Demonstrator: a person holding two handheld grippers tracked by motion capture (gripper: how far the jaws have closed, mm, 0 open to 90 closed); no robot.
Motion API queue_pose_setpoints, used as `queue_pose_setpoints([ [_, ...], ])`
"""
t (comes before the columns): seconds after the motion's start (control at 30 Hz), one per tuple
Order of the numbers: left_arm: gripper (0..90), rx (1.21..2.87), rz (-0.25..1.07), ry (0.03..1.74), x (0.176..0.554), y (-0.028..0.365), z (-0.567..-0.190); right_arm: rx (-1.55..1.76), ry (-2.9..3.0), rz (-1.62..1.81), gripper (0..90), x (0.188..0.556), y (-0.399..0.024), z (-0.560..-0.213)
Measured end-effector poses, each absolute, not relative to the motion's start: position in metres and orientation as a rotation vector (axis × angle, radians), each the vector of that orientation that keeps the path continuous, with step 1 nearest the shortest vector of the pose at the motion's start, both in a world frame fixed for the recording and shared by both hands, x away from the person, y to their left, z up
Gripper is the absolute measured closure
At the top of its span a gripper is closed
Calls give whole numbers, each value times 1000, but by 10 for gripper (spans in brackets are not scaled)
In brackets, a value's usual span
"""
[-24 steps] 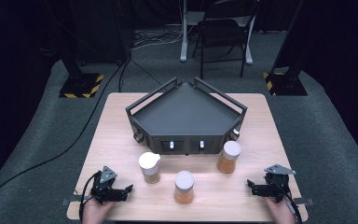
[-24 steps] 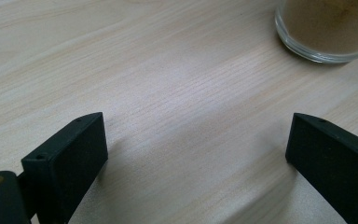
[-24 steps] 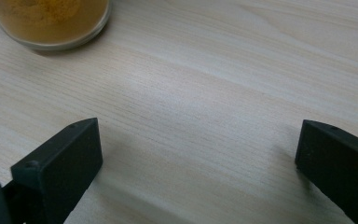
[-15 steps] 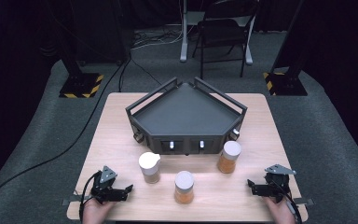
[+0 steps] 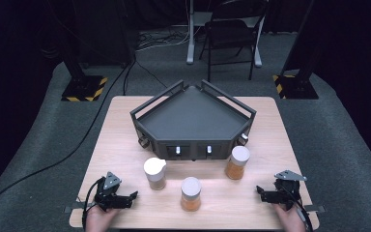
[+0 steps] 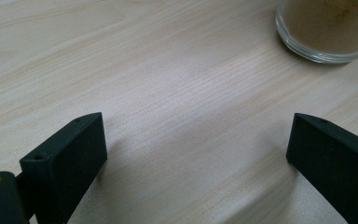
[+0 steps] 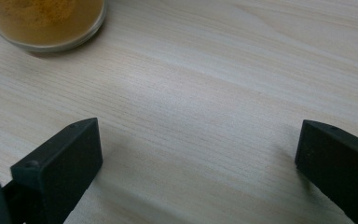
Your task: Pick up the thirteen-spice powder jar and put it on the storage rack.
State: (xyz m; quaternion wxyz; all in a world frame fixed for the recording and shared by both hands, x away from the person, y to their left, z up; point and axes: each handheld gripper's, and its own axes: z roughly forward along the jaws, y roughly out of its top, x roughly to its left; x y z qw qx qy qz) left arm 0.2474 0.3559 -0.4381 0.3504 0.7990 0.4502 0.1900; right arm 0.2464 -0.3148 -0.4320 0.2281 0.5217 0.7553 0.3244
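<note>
With both grippers (image 5: 134, 195) (image 5: 259, 191) gaping empty near the table's (image 5: 125, 145) front edge, could topple the middle spice jar (image 5: 191, 193) if reached carelessly.

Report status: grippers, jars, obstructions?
Left gripper and right gripper open, empty, resting on table. Three jars upright, untouched. Nothing between grippers and jars.

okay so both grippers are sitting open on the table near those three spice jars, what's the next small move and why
Probably ease the left gripper forward toward the white-lidded glass jar of pale powder. Its jaws stand wide with only bare light wooden table between them, and that jar stands nearest, upright and apart from the others.
</note>
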Motion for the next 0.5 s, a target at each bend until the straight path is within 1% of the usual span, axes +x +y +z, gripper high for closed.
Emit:
queue_pose_setpoints([
  [0.17,47,2069,493,1166,247,356,-438,1437,2080,893,0,246,-315,-432],
  [0.33,87,2034,474,1163,246,363,-440,1437,2080,893,0,246,-315,-432],
  [0.5,74,2015,466,1161,245,367,-441,1437,2080,893,0,246,-315,-432],
])
